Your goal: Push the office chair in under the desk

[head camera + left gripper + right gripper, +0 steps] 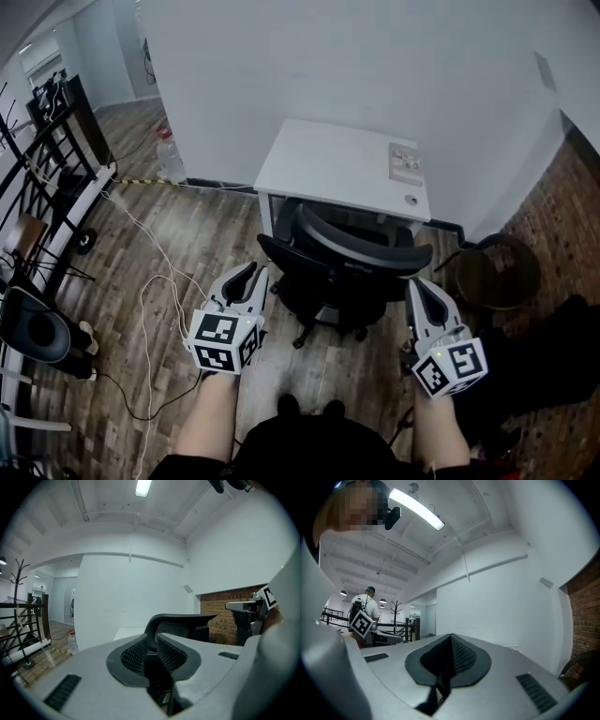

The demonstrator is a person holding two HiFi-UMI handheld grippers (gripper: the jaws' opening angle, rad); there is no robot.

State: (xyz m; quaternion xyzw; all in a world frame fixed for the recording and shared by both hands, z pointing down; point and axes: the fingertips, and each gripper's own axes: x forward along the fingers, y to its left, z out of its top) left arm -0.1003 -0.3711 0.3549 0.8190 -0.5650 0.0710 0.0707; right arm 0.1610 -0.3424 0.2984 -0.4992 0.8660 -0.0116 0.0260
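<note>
A black office chair (337, 267) stands with its seat partly under the white desk (319, 159), its curved mesh back toward me. My left gripper (260, 273) is just off the chair's left side, its jaws a narrow gap apart with nothing between them. In the left gripper view that gripper (151, 637) points at the top of the chair's back (180, 619), which shows beyond the tips. My right gripper (413, 284) hovers by the chair's right side. Its jaws (450, 637) meet at the tips, shut and empty, and point at the white wall.
A round dark side table (497, 272) stands right of the chair by the brick wall. White cables (159, 281) trail over the wood floor at left, near a black railing (56, 141) and a water bottle (169, 155). A person (363, 604) stands far back.
</note>
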